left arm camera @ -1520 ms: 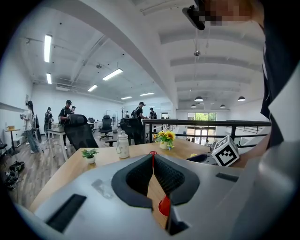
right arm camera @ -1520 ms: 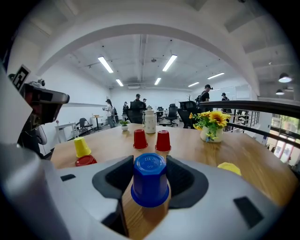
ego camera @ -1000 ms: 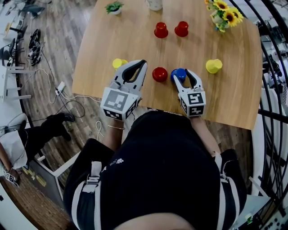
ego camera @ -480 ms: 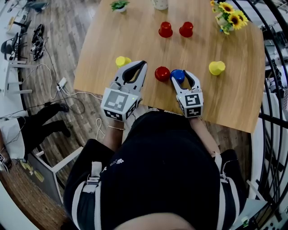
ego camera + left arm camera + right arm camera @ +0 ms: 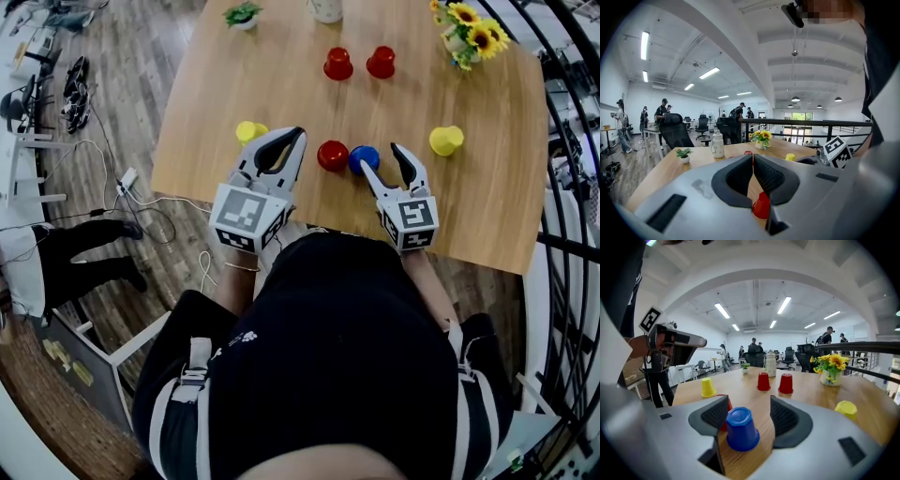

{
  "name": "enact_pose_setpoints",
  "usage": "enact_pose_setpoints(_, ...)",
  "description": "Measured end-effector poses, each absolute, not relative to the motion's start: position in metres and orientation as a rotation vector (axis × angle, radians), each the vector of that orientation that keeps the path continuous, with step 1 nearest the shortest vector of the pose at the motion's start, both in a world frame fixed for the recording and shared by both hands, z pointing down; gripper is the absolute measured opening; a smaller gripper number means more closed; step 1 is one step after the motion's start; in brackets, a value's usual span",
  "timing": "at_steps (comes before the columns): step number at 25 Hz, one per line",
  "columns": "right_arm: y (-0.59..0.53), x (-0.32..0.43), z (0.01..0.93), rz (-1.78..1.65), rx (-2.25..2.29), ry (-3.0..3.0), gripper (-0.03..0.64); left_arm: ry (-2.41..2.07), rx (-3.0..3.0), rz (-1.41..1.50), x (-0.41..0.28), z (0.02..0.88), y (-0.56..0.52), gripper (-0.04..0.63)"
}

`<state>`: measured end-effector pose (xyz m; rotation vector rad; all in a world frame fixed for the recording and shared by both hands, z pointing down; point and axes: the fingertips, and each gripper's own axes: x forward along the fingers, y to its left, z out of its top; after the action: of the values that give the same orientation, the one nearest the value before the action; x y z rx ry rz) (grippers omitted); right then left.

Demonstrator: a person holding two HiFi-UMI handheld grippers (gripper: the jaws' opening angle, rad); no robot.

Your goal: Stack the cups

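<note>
- Opened wide since a second ago, right gripper (image 5: 381, 157) has drifted right; blue cup (image 5: 364, 159) stands loose between its jaws, mid-frame, beside red cup (image 5: 332, 156).
- Left gripper (image 5: 296, 134) closed, empty, left of centre.
- Best centre both jaws round the cup before squeezing.

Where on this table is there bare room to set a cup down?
Bare wood lies between the far red cups and the near red cup; also the near right corner past the right yellow cup. Crowded: the near edge, where the blue cup stands between the jaws of the right gripper.
</note>
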<state>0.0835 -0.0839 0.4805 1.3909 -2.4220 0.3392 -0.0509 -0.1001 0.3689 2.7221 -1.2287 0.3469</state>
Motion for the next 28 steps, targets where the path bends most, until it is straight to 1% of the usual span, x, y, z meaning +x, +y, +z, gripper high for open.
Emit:
enact_pose_setpoints(2, -0.089, 0.108, 0.466, 0.333, 1.485, -2.419, 0.282, -1.225, 2.727, 0.347, -0.049, 0.367, -0.100, 0.015)
enact_pose_setpoints(4, -0.097, 0.139, 0.459, 0.366, 1.602, -2.384, 0.264, -1.225, 2.731, 0.345, -0.048, 0.366, -0.100, 0.015)
enact_pose_setpoints(9, -0.115, 0.221, 0.463, 0.337, 1.839, -2.154, 0.264, -1.255, 2.731, 0.338, -0.053, 0.363, -0.099, 0.015)
enact_pose_setpoints(12, -0.124, 0.252, 0.471, 0.344, 1.887, -2.059, 0.264, -1.291, 2.712, 0.339, -0.060, 0.362, -0.099, 0.015)
enact_pose_setpoints(23, -0.144, 0.282, 0.510, 0.428, 1.886, -1.935, 0.278, -1.395, 2.652, 0.393, -0.084, 0.365, -0.093, 0.015)
enact_pose_setpoints(25, -0.145, 0.283, 0.514, 0.445, 1.882, -1.934, 0.255, -1.404, 2.647, 0.401, -0.087, 0.365, -0.092, 0.015)
enact_pose_setpoints(26, -0.145, 0.284, 0.515, 0.448, 1.884, -1.931, 0.231, -1.406, 2.647, 0.404, -0.087, 0.365, -0.092, 0.015)
enact_pose_setpoints(28, -0.144, 0.285, 0.514, 0.444, 1.891, -1.921, 0.224, -1.405, 2.648, 0.403, -0.088, 0.364, -0.092, 0.015)
